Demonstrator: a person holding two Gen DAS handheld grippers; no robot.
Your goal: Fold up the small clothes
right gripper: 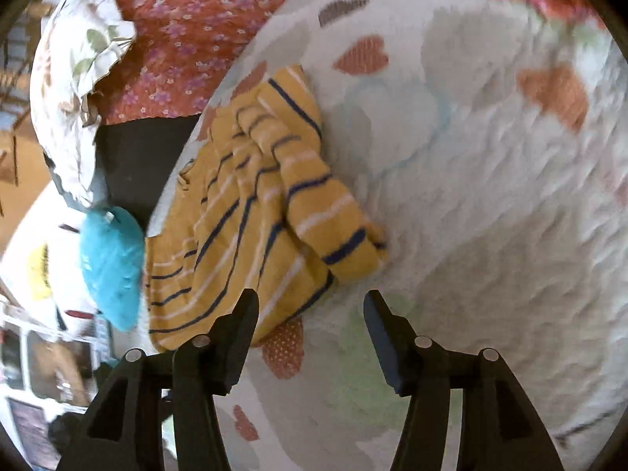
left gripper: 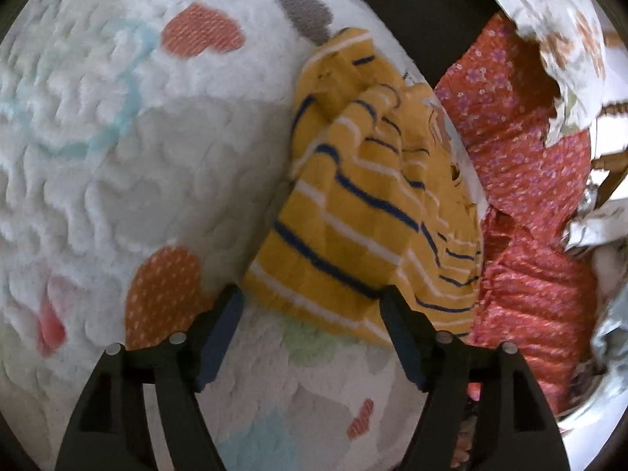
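Note:
A small yellow garment (left gripper: 365, 212) with navy and white stripes lies crumpled near the edge of a white fluffy blanket (left gripper: 129, 149) with heart patterns. My left gripper (left gripper: 312, 298) is open and empty, its jaws just short of the garment's near hem. In the right wrist view the same garment (right gripper: 255, 216) lies bunched at the blanket's (right gripper: 490, 196) left edge. My right gripper (right gripper: 310, 302) is open and empty, close to the garment's lower corner.
A red floral cloth (left gripper: 526, 180) lies beside the garment, also in the right wrist view (right gripper: 184, 27). A white leaf-print pillow (right gripper: 74, 90) and a teal plush (right gripper: 110, 263) sit at the left. A dark gap (right gripper: 137, 157) borders the blanket's edge.

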